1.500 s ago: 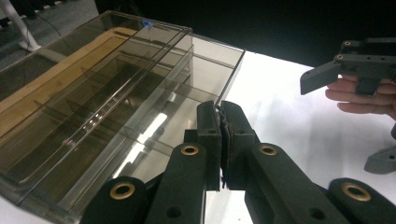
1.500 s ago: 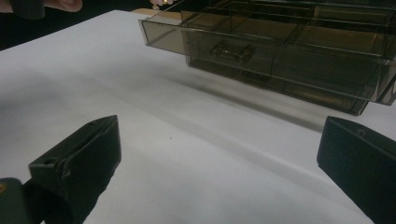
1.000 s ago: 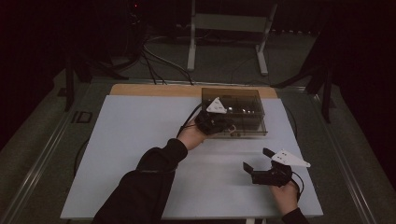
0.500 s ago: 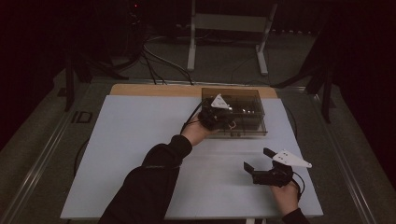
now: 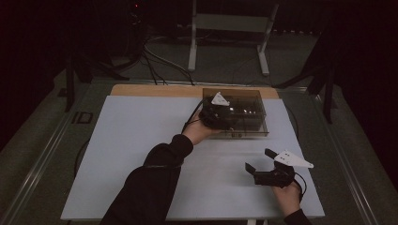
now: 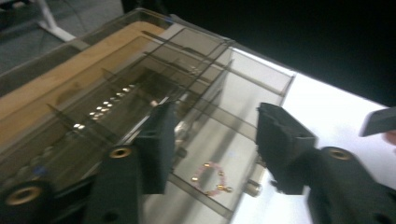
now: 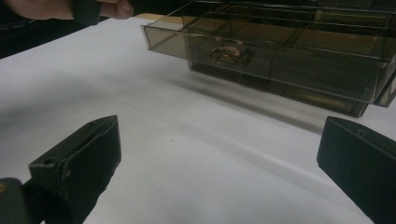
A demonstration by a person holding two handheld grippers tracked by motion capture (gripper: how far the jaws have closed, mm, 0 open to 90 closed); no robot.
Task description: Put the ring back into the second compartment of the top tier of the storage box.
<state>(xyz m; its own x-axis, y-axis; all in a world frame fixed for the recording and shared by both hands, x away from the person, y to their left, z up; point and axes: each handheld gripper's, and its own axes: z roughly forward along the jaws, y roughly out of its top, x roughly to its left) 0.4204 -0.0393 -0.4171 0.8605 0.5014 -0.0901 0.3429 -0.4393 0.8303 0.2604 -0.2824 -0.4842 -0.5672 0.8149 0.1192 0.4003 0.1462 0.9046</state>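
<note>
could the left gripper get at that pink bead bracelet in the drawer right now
Probably yes. The left gripper hangs open right over the pulled-out drawer, whose top is uncovered, and the bracelet lies between and below its jaws with nothing over it.

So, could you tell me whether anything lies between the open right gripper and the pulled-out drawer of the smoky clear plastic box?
Nothing visible does. In the right gripper view, bare white tabletop runs from the right gripper to the translucent brown drawer, which holds a small pink bead bracelet.
</note>
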